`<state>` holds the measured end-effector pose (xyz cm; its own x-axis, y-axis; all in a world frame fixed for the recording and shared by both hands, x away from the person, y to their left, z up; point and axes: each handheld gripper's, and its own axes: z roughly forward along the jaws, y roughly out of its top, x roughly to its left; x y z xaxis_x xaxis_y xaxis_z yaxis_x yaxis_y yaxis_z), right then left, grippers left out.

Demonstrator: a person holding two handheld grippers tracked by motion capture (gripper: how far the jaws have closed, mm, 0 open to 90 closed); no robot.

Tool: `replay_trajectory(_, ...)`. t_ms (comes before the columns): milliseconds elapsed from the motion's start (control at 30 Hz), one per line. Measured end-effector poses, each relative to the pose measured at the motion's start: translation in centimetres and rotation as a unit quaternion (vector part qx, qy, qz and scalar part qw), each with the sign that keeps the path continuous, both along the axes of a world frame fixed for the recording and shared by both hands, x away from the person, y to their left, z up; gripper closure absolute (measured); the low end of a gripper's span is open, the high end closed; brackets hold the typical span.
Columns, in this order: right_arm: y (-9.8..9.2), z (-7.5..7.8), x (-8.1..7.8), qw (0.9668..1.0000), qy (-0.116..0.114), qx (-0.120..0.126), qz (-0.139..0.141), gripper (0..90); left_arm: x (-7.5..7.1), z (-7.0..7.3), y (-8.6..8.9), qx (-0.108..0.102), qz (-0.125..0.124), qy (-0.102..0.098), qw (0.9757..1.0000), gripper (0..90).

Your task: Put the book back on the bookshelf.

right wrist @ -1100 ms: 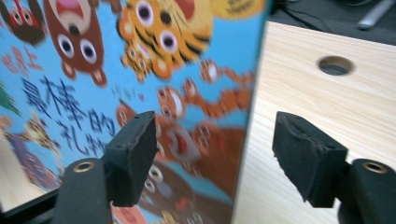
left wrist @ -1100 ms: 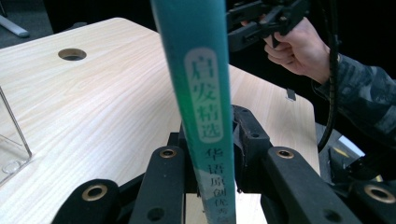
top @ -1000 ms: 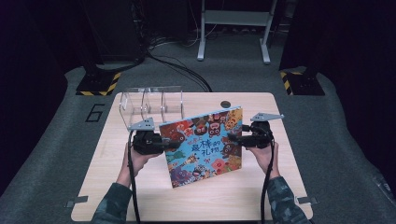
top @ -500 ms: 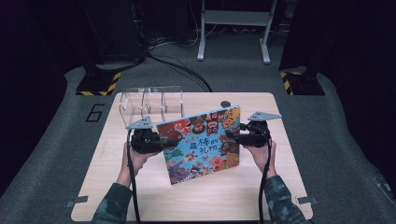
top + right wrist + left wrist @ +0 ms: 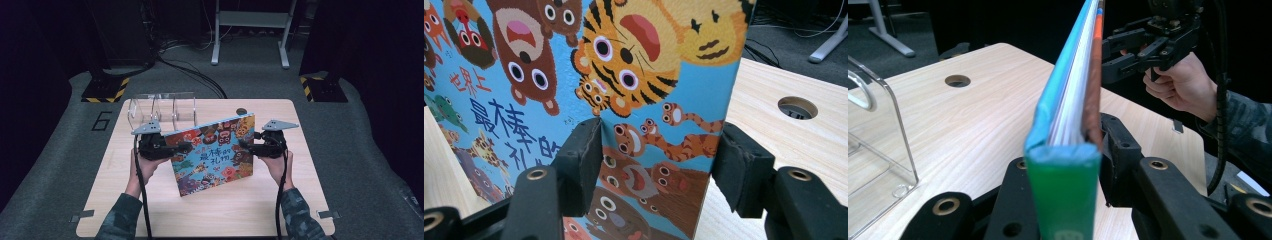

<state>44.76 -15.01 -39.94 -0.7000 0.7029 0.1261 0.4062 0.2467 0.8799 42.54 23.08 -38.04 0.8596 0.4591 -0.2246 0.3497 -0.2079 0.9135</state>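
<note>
A colourful picture book [image 5: 212,155] with cartoon animals on a blue cover stands tilted upright over the wooden table [image 5: 150,210], held between both grippers. My left gripper [image 5: 185,147] is shut on its spine side. In the left gripper view the green spine and page block [image 5: 1068,125] fill the gap between the jaws [image 5: 1063,155]. My right gripper [image 5: 245,146] has just been closing and now clamps the book's right edge. In the right gripper view one pad [image 5: 584,155] rests on the cover [image 5: 524,75] and the other sits behind the edge.
A clear acrylic rack [image 5: 160,107] with dividers stands at the table's far left, just behind the left gripper. A round cable hole [image 5: 241,111] lies near the far edge. Dark floor, cables and stand legs surround the table.
The right gripper's jaws have closed onto the book's right edge. The book and both hands have barely moved.
</note>
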Motion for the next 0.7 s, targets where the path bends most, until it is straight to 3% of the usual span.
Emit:
replay_trajectory(100,0.0,0.0,0.0,1.0,0.0,0.001,-0.003,40.0,0.1,0.0,0.1,-0.002,0.003,0.002,1.0,73.5)
replay_trajectory(233,0.1,0.1,0.0,1.0,-0.003,-0.001,-0.004,40.1,0.2,0.2,0.1,-0.021,0.007,0.002,0.9997,73.1)
replay_trajectory(467,0.4,0.1,-0.1,1.0,-0.004,-0.002,-0.005,39.9,0.0,1.0,0.1,-0.011,0.008,-0.001,0.9999,73.2)
replay_trajectory(700,0.6,0.2,-0.2,0.9999,-0.007,-0.006,-0.005,39.5,0.0,1.9,-0.1,-0.024,0.009,-0.007,0.9996,73.5)
